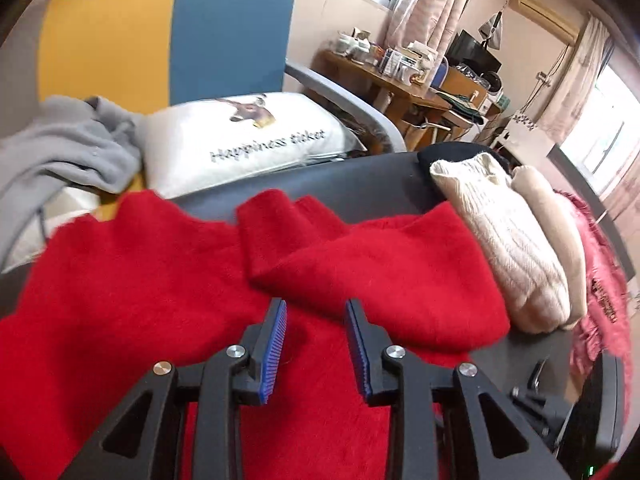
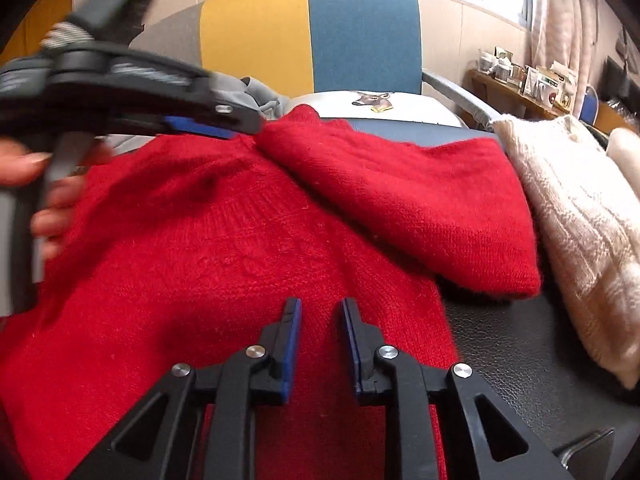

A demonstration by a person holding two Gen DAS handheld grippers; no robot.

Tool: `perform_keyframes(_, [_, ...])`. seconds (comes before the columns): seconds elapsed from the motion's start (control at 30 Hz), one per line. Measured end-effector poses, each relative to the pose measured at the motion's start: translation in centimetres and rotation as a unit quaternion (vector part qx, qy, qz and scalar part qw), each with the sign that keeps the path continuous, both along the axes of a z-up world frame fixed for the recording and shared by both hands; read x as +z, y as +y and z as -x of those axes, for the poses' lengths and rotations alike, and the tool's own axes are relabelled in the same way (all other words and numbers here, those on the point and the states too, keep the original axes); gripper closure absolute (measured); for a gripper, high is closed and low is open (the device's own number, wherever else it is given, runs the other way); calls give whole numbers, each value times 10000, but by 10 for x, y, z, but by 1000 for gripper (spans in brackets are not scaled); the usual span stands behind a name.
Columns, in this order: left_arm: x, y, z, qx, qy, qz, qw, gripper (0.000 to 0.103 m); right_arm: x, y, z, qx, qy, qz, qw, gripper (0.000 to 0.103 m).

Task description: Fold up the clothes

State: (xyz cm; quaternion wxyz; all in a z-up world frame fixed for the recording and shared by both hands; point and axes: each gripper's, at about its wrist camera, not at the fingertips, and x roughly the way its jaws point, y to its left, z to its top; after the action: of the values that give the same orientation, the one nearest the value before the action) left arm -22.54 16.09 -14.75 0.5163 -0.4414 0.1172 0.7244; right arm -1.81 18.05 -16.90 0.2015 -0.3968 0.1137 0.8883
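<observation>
Red fuzzy knit sweater lies flat on the dark leather-textured tabletop. It's the landmark; everything below is relative to it.

- Sleeve on the sweater's right side is folded in across the chest, cuff end lying near the neckline. Reads as the first fold done, so the body is narrowed on that side.
- Left gripper: jaws parted, blue pads clear of the fabric, nothing between them. It hovers over the sweater's middle, just short of the folded sleeve's edge. In the right wrist view it shows blurred over the sweater's upper left, a person's hand on the handle.
- Right gripper: jaws a narrow gap apart, no cloth pinched, poised low over the sweater's lower body near its right hem edge. Looks released, not clamped.
- Judgement: both tools are empty because the right sleeve is laid down; next grab is probably the left sleeve or shoulder, to mirror the fold.
- Stack of cream ribbed knitwear sits just right of the sweater, touching the folded sleeve. Likely the finished pile, parked out of the fold area.
- Beyond the sweater: white printed pillow, crumpled grey garment, and a yellow-and-blue chair back.
- Risk: fuzzy knit snags on ribbed pads; the folded sleeve could drag if the body gets pulled.
</observation>
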Motion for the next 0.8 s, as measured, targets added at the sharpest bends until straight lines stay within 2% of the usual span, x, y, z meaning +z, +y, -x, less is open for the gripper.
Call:
perform_keyframes(0.1, [-4,16,-4,-152,238,17,9996,73,2,-1,-1,-13,19,18,10000,82])
perform_keyframes(0.2, [-16,31,-5,-197,153,293,9993,75,1,0,2,-20,12,-16,10000,81])
perform_keyframes(0.23, [-19,36,-5,-199,107,428,9988,91,1,-1,2,-22,4,-34,10000,81])
perform_keyframes(0.27, [-21,41,-5,-197,59,571,9982,99,2,-2,2,-24,-3,-56,10000,81])
perform_keyframes(0.37, [-3,44,-14,-225,211,497,9983,101,2,-4,1,-36,-7,-82,10000,81])
perform_keyframes(0.5, [45,33,-26,-374,448,202,9981,102,2,-1,-2,-81,43,9,10000,81])
perform_keyframes(0.63, [82,8,-30,-241,184,101,9995,102,2,0,-4,-108,82,84,9999,81])
perform_keyframes(0.73, [91,-19,-29,239,82,282,9993,101,3,0,-4,-112,84,95,9999,81])
perform_keyframes(0.8, [80,-33,-29,474,151,534,9973,101,2,-1,-4,-115,72,81,9999,81])
